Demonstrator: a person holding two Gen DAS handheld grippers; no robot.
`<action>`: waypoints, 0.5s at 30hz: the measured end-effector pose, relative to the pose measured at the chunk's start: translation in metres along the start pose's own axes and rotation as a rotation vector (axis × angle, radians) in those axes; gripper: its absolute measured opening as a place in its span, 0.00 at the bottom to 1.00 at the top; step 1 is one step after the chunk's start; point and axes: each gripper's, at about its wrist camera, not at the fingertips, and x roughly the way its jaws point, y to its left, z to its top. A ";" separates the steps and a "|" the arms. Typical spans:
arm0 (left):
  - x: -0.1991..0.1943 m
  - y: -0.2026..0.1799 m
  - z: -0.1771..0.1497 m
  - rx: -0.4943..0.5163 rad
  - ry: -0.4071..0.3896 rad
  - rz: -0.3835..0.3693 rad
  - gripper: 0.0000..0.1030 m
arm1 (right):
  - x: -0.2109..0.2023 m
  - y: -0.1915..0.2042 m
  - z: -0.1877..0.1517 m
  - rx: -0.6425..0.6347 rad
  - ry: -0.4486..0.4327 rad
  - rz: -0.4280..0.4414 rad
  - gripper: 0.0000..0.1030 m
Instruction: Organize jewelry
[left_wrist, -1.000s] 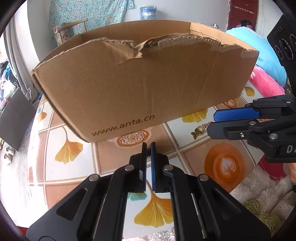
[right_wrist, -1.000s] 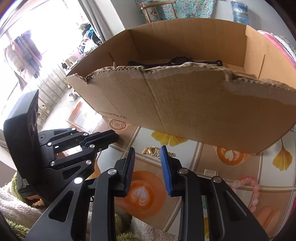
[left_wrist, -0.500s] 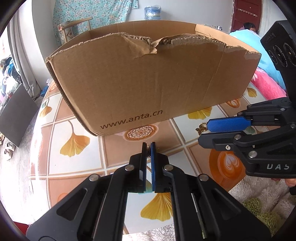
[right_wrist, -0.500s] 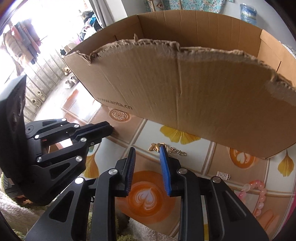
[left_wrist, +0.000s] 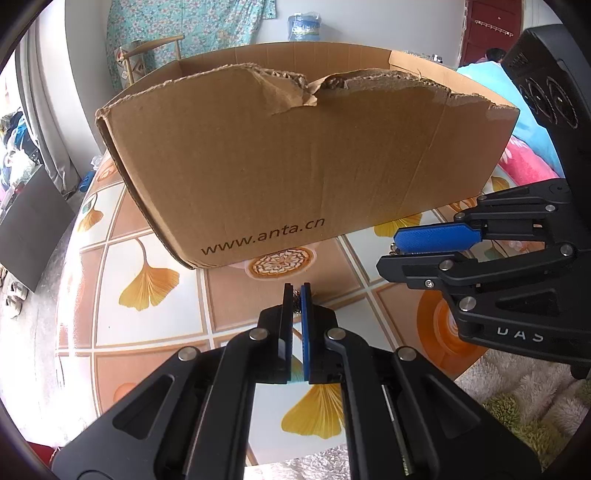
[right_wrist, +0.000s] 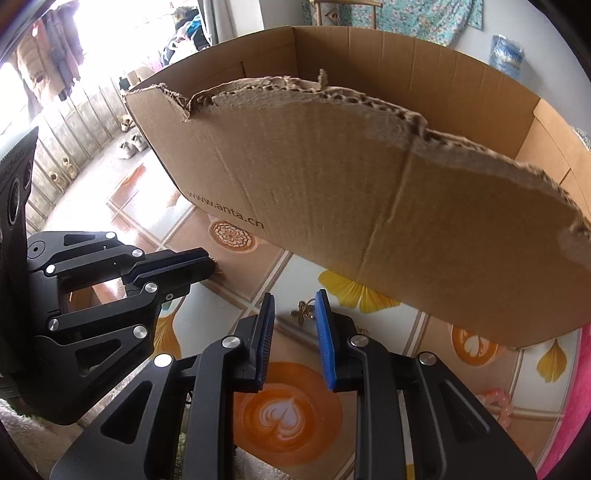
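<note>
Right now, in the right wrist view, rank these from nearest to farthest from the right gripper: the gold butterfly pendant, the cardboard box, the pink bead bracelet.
1. Gold butterfly pendant: on the table just past the right gripper fingertips, between the open jaws.
2. Pink bead bracelet: lower right, by the table edge.
3. Cardboard box: behind the pendant, across the back.

Bracelet and box are close to call.

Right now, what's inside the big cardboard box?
From here only the bare brown inner walls of the cardboard box show, above its torn front edge. That front wall hides the bottom, so I cannot tell whether any jewelry is in it.
</note>
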 end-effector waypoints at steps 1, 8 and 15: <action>0.000 0.000 0.000 -0.001 0.000 -0.001 0.03 | 0.000 0.001 0.000 -0.010 0.001 -0.003 0.22; 0.000 0.000 0.000 -0.003 -0.001 -0.002 0.03 | -0.001 0.004 0.000 -0.030 0.010 -0.014 0.19; 0.000 0.000 0.000 -0.005 0.002 -0.001 0.03 | -0.004 0.002 -0.004 -0.033 0.011 -0.022 0.18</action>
